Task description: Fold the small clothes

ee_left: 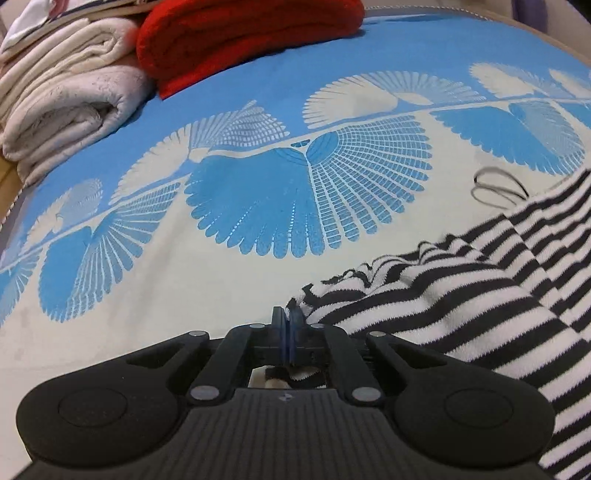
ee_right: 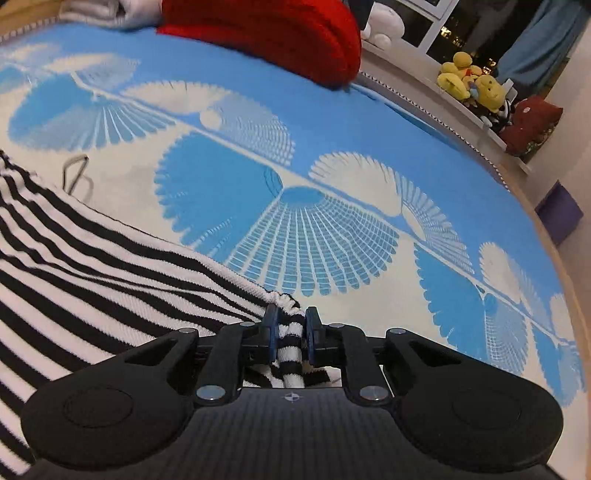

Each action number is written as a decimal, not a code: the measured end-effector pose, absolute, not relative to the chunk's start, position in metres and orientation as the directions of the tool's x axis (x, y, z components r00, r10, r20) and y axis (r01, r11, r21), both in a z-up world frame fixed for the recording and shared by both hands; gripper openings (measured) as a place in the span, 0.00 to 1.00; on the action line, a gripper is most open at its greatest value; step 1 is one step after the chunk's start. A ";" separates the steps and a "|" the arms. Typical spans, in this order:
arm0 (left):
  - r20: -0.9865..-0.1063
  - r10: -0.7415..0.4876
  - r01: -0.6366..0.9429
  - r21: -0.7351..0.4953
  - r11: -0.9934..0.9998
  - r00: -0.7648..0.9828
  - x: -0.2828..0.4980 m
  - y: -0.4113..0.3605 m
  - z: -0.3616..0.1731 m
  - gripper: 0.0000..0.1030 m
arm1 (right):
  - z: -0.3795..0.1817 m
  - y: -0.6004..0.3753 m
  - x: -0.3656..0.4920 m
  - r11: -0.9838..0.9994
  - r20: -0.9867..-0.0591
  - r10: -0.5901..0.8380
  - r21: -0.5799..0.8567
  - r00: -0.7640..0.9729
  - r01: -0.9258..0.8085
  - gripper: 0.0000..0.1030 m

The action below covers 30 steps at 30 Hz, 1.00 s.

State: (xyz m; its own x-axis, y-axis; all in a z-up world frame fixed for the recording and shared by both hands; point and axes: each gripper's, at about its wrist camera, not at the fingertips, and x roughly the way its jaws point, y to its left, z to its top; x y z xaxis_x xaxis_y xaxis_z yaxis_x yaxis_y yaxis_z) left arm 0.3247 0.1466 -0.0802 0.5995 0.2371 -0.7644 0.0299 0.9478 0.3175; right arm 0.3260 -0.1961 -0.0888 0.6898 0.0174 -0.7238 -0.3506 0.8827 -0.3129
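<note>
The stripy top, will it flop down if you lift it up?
Probably. The striped top already sags in soft folds, so it should droop. It bunches easily where the right gripper pinches it. The knit looks light and unlikely to slip.

A blue and cream bedspread with fan-shaped prints [ee_right: 332,206] covers the bed. A white ledge [ee_right: 424,83] holding yellow plush toys [ee_right: 471,83] runs beneath a dark window [ee_right: 454,33]

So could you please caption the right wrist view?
Right tongs pinch a bunched edge of the striped garment on the blue-patterned bedspread.
</note>
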 end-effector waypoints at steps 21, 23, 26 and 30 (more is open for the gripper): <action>-0.844 -0.103 -0.230 -0.258 0.938 0.526 0.169 0.244 0.005 0.50 | 0.000 -0.344 0.217 0.934 -0.744 0.302 0.357 0.596 -0.028 0.56; -0.878 -0.103 -0.242 -0.239 0.941 0.467 0.160 0.243 -0.016 0.49 | -0.018 -0.355 0.198 0.925 -0.759 0.311 0.381 0.572 0.004 0.56; -0.903 -0.140 -0.206 -0.239 0.949 0.405 0.156 0.240 -0.030 0.49 | -0.032 -0.363 0.184 0.925 -0.804 0.305 0.377 0.511 0.041 0.54; -0.913 -0.216 -0.131 -0.275 0.953 0.346 0.158 0.227 -0.040 0.49 | -0.038 -0.357 0.178 0.945 -0.822 0.296 0.328 0.486 -0.020 0.53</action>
State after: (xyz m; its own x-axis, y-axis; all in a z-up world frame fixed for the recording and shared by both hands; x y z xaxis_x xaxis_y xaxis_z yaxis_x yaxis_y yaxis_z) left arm 0.1583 0.2274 -0.0397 0.3459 -0.2155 -0.9132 -0.1311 0.9526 -0.2745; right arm 0.1780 -0.3572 -0.0384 0.4861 0.2958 -0.8223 -0.0202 0.9445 0.3278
